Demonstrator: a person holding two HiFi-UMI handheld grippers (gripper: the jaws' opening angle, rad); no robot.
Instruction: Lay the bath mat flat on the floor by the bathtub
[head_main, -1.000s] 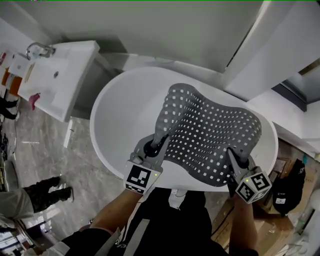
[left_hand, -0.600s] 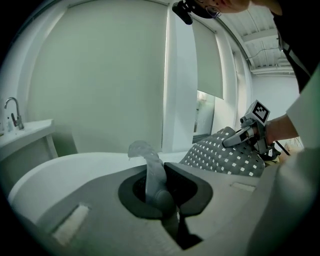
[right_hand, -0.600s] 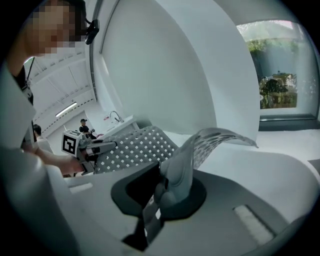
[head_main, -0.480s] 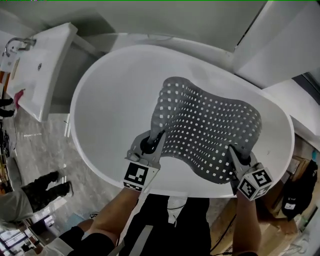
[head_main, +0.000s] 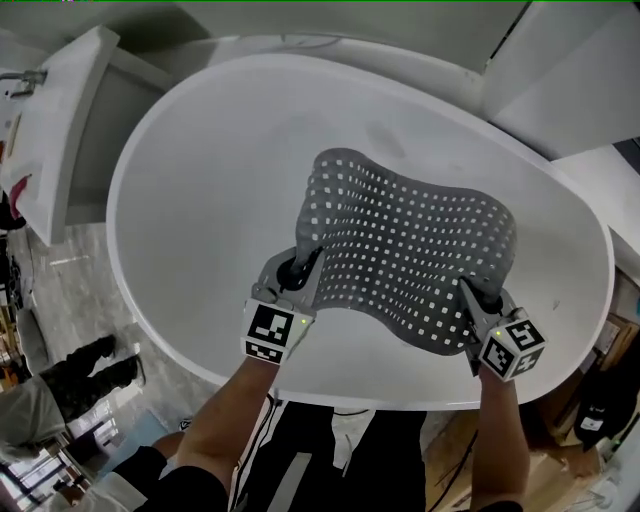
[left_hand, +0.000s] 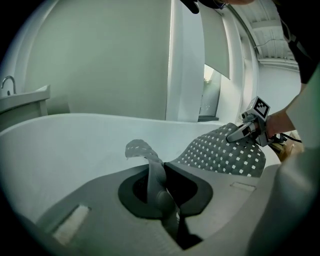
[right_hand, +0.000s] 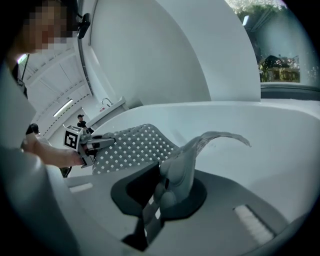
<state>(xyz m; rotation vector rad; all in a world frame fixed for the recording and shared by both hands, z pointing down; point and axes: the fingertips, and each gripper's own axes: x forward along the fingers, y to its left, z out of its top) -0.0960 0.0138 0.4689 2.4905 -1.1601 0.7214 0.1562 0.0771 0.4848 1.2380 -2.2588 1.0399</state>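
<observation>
A grey bath mat (head_main: 405, 250) with rows of small square holes hangs spread over the inside of the white oval bathtub (head_main: 200, 200). My left gripper (head_main: 298, 272) is shut on the mat's near left corner, and my right gripper (head_main: 470, 300) is shut on its near right corner. In the left gripper view a strip of mat (left_hand: 150, 165) is pinched between the jaws and curls upward, with the right gripper (left_hand: 240, 132) seen across the mat. In the right gripper view the mat's edge (right_hand: 190, 155) is clamped and flares out past the jaws, and the left gripper (right_hand: 92, 145) shows beyond.
A white washbasin counter (head_main: 55, 130) stands at the upper left beside the tub. Grey marble floor (head_main: 70, 300) runs along the tub's left side, where another person's legs (head_main: 70, 375) stand. A white wall ledge (head_main: 590, 90) sits at the upper right. Bags and boxes (head_main: 600, 420) lie at the lower right.
The head view has swung over the tub, so the tub fills more of the frame. Both grippers and the mat have moved out over the tub's inside, still holding the same corners.
</observation>
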